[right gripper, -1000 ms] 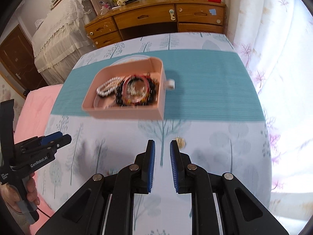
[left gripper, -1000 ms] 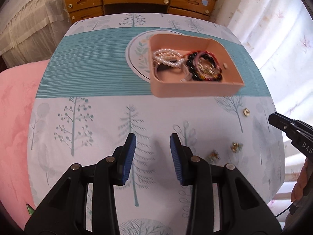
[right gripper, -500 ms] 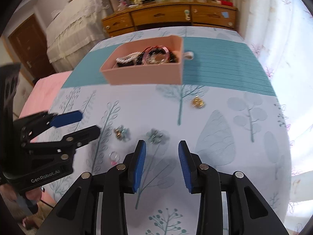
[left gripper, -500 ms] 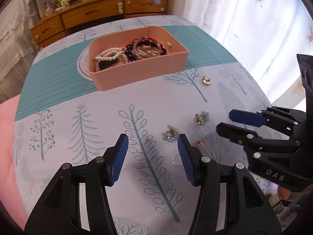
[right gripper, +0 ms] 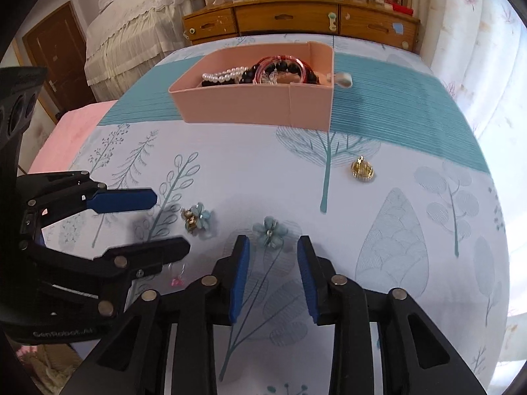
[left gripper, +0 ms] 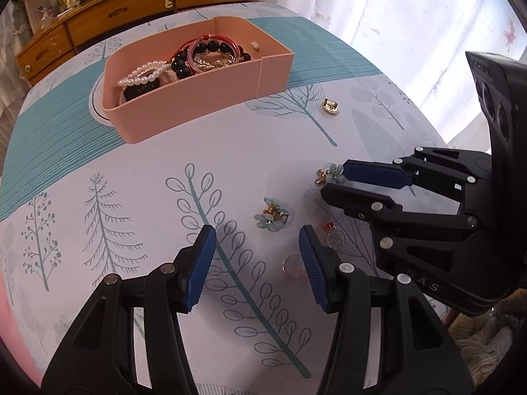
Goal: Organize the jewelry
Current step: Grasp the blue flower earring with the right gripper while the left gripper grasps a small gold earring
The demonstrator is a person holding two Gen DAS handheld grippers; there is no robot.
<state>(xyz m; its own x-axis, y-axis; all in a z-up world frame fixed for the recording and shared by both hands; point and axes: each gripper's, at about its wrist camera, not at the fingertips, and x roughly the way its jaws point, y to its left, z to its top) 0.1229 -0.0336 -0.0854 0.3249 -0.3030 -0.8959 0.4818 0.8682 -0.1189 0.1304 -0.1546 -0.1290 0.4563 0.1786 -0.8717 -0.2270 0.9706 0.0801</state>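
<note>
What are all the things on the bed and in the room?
Box: one, pink, on the teal stripe.
Bracelets: several, white pearl, black bead and pink, inside the box.
Flower earrings: two, pale blue; one ahead of the left tool, the other ahead of the right tool.
Gold charm: one, on the cloth near the box.
Rings: two, thin; one with a red stone, one plain.
Cloth: one, white with trees.
Dresser: one, wooden, behind.
Left tool: open, black with blue pads.
Right tool: open, same colours.
</note>
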